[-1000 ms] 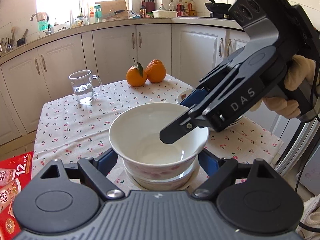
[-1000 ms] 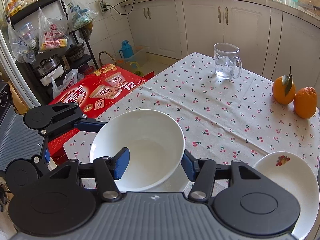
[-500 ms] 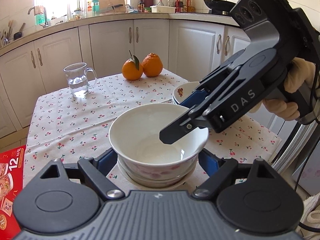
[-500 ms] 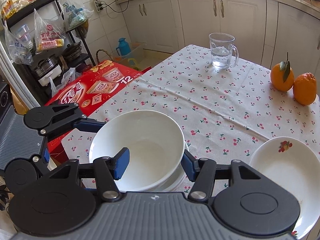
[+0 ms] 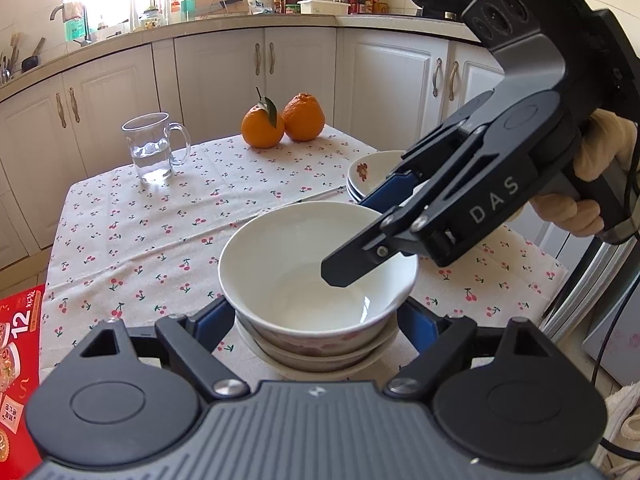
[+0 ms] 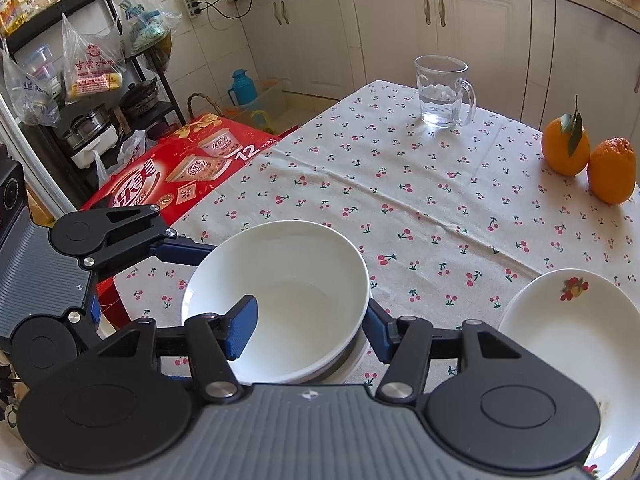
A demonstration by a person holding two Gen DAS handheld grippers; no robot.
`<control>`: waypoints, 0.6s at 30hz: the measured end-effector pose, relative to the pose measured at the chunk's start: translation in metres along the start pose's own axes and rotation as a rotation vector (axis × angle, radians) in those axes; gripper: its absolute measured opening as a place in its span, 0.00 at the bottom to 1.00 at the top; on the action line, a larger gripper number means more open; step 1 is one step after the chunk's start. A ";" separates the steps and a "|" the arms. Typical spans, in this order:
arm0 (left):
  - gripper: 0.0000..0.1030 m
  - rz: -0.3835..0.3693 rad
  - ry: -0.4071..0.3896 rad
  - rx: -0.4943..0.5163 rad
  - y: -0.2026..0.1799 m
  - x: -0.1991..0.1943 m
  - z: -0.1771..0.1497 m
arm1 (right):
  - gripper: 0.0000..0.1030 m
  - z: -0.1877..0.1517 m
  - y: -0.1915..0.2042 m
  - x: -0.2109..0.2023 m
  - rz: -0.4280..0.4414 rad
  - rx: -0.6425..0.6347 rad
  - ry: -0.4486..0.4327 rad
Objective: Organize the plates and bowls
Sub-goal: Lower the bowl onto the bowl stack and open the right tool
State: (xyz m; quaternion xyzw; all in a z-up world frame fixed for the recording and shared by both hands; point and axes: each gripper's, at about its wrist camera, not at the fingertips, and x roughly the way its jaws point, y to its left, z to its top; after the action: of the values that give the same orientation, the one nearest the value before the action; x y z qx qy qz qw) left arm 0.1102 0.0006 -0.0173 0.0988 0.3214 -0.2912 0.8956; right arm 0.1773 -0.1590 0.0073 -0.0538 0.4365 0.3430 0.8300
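Observation:
A white bowl (image 5: 316,264) with a cherry pattern sits nested in a stack of bowls (image 5: 320,354) near the table's front edge. My left gripper (image 5: 316,320) is open, its blue pads on either side of the bowl stack. My right gripper (image 6: 308,328) is open, one blue pad inside the bowl (image 6: 280,292) and the other outside its rim. It shows in the left wrist view (image 5: 460,216) reaching over the bowl from the right. A stack of white plates with a fruit print (image 5: 368,172) lies to the right, also in the right wrist view (image 6: 568,328).
A glass mug with water (image 5: 154,148) and two oranges (image 5: 282,124) stand at the far side of the cherry tablecloth (image 5: 160,220). A red carton (image 6: 168,176) lies on the floor beside the table. Cabinets (image 5: 240,76) run behind.
The bowl has come down deeper into the stack. Both grippers and the views have shifted slightly; the right gripper stays over the bowl's rim.

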 end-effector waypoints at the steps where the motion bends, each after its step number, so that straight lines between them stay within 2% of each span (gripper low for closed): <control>1: 0.86 -0.001 0.001 0.001 0.000 0.001 0.000 | 0.63 0.000 0.000 0.000 -0.001 -0.001 0.001; 3: 0.91 -0.001 -0.011 0.009 0.000 0.000 -0.001 | 0.69 -0.001 0.000 0.001 -0.010 -0.004 0.003; 4: 0.94 -0.001 -0.016 0.014 -0.001 -0.001 -0.001 | 0.77 -0.001 0.000 0.001 -0.011 -0.008 -0.003; 7: 0.95 -0.013 -0.017 0.022 -0.001 -0.005 -0.002 | 0.94 -0.003 0.002 -0.003 -0.019 -0.017 -0.025; 13: 0.95 -0.023 0.009 0.044 0.002 -0.013 -0.011 | 1.00 -0.010 0.007 -0.008 -0.029 -0.052 -0.035; 18: 0.95 -0.032 0.029 0.072 0.006 -0.021 -0.018 | 1.00 -0.023 0.018 -0.015 -0.042 -0.104 -0.037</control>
State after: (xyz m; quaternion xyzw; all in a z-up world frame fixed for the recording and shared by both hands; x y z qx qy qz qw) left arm 0.0913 0.0211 -0.0178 0.1302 0.3249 -0.3154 0.8821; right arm 0.1448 -0.1619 0.0082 -0.0996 0.4014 0.3485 0.8411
